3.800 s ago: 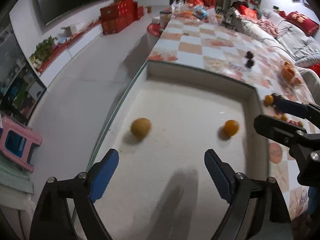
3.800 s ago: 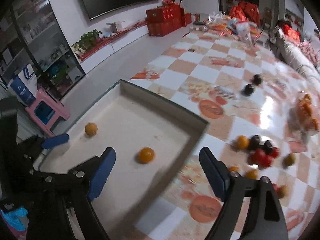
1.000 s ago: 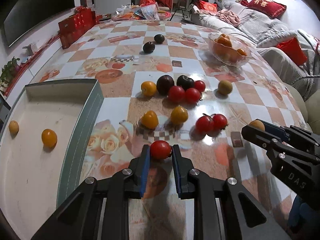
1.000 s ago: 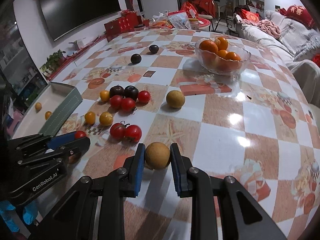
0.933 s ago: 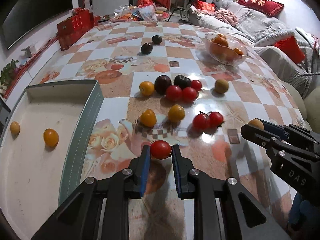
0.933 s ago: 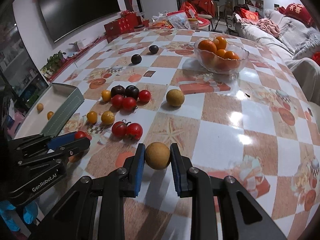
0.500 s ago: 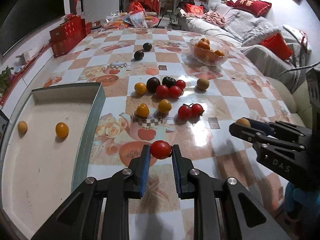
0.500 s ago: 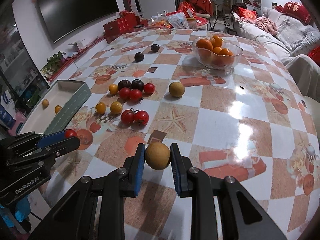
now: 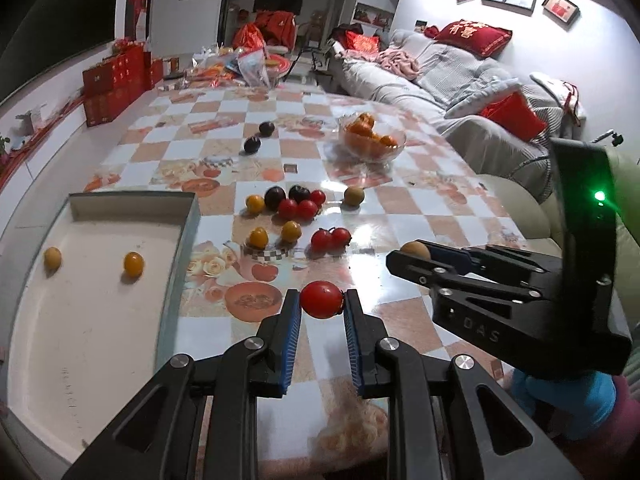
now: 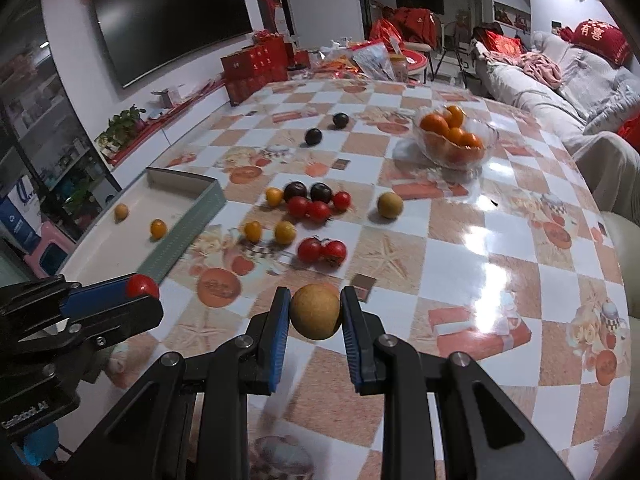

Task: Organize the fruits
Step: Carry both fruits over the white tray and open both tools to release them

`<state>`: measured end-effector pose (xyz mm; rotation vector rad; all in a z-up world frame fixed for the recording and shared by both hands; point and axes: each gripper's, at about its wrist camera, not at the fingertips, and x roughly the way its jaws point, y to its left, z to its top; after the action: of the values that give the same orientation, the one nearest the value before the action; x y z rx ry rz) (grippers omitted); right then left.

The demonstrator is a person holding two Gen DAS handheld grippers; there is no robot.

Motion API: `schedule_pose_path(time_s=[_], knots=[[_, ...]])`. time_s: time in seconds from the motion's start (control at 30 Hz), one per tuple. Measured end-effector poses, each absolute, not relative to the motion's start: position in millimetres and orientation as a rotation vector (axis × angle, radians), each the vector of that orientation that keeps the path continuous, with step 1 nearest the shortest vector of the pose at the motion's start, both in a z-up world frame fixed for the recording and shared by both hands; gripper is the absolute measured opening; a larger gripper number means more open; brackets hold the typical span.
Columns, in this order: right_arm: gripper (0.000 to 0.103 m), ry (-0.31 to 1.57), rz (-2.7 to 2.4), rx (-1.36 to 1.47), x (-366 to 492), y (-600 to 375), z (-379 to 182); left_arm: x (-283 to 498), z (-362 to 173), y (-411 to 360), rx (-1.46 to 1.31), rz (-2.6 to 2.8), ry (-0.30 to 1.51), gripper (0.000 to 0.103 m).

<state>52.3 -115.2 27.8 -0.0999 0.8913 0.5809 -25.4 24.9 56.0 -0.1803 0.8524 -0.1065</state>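
Lifting clear since a second ago | left tool [image 9: 322, 309] grips red tomato [image 9: 321, 299], right tool [image 10: 315, 318] grips tan fruit [image 10: 315, 317], both above surface [image 10: 520, 240] | tray [image 9: 180, 248] delivery likely next

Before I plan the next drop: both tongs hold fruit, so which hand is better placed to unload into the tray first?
Left. The left tongs hold the red tomato beside the tray; the right tongs with the brown fruit sit farther from it.

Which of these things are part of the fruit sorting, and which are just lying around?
Part of the job: red tomato in left gripper, tan fruit in right gripper, tray, loose fruits.
Lying about: sofa, television, red boxes.
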Motion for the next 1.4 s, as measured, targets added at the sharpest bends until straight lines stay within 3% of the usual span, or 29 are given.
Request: schedule_pose_path(time_s=[0.37, 0.77, 1.4], knots=[[0.028, 0.856, 0.671, -0.127, 34.5, -72.0, 56.8, -59.3, 83.8, 97.0, -0.184, 0.037, 0.773, 0.023], [0.028, 0.842, 0.848, -0.219, 10.0, 28.8, 75.9, -84.3, 74.7, 201.5, -0.205, 0.26, 0.779, 0.023], [0.027, 0.968, 0.913, -0.298, 28.1, 125.7, 18.8, -46.2, 7.9, 239.8, -0.252, 0.348, 0.95, 0.023]])
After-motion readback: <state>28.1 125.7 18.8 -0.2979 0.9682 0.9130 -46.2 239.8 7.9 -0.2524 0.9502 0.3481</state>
